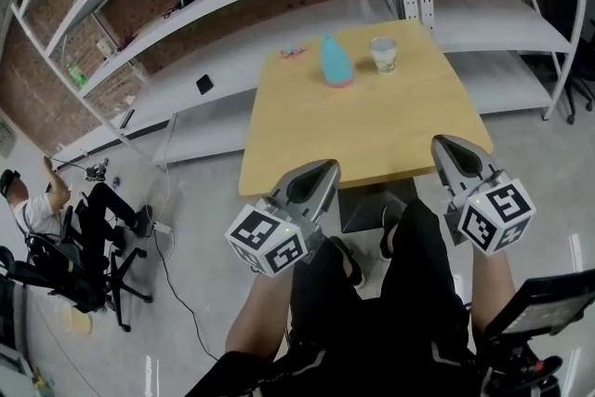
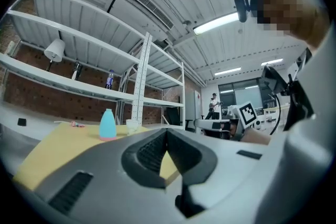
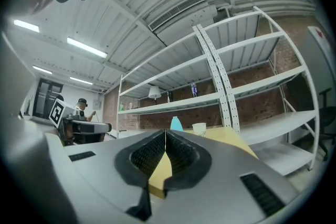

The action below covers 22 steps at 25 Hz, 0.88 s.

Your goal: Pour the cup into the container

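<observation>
Left claw (image 1: 325, 170) and right claw (image 1: 446, 146), both shut and empty; cup (image 1: 383, 54) well ahead on table (image 1: 372, 135), near blue container (image 1: 336, 62); risk: arriving still shut would likely topple cup.

Turquoise container (image 1: 337, 62) with pink base, clear cup (image 1: 383, 54), tan table (image 1: 372, 130).

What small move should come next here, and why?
Probably carry the right gripper forward toward the cup, opening it: it is shut and empty at the table's near edge, while the cup stands untouched at the far end beside the blue container.
</observation>
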{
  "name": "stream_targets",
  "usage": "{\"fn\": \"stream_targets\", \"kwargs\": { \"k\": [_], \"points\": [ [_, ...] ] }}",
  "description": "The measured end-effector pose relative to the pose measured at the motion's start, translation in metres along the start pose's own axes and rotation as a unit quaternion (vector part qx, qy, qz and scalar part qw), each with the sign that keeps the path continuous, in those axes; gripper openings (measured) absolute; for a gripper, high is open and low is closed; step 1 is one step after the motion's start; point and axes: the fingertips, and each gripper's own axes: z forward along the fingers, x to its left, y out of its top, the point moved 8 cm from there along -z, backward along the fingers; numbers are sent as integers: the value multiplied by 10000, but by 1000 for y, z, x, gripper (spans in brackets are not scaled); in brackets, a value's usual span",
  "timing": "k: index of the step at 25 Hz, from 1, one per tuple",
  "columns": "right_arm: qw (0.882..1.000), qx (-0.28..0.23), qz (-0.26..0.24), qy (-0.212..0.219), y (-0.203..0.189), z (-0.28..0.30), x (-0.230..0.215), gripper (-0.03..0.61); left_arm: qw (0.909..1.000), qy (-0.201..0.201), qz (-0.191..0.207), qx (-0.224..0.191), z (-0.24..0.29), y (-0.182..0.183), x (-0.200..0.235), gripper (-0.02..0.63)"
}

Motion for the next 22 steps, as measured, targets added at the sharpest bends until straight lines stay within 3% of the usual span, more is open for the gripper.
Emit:
{"fn": "stream_targets", "kwargs": {
  "k": [11,17,22],
  "points": [
    [9994,132,-211,-245,5,117,-45,9,9997,-168,159,-8,67,11,114,0],
    [9987,286,-152,-404,3,171,-68,97,9997,-208,62,100,94,11,170,0],
    [9967,612,-187,-502,-1,206,-89,219,9990,-322,-26,297,117,6,203,0]
  ]
}}
